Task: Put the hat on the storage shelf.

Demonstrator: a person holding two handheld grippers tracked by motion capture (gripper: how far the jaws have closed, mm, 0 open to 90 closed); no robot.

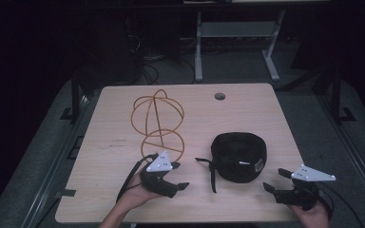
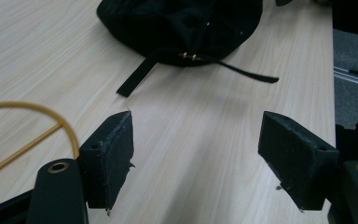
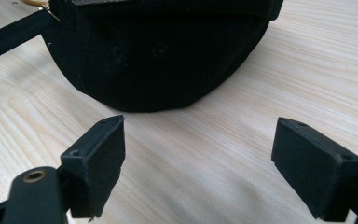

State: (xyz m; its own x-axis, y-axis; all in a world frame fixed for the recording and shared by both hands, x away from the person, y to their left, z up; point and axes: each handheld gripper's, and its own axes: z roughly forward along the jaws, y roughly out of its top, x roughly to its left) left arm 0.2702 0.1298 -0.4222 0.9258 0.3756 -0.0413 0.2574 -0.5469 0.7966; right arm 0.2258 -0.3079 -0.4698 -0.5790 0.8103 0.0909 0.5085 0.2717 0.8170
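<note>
My left gripper (image 1: 177, 175) has its jaws spread wide with nothing but bare table (image 1: 247, 109) between them; my right gripper (image 1: 275, 179) is spread the same, also empty. Between the two, near the table's front edge, a black cap (image 1: 239, 156) lies with its hollow upward; I see nothing inside it. Its black strap (image 1: 212, 175) trails toward my left gripper, a small brass buckle (image 2: 189, 56) where it joins. A label on the cap's rim is too small to read. A yellow wire frame (image 1: 158, 121) stands behind my left gripper.
</note>
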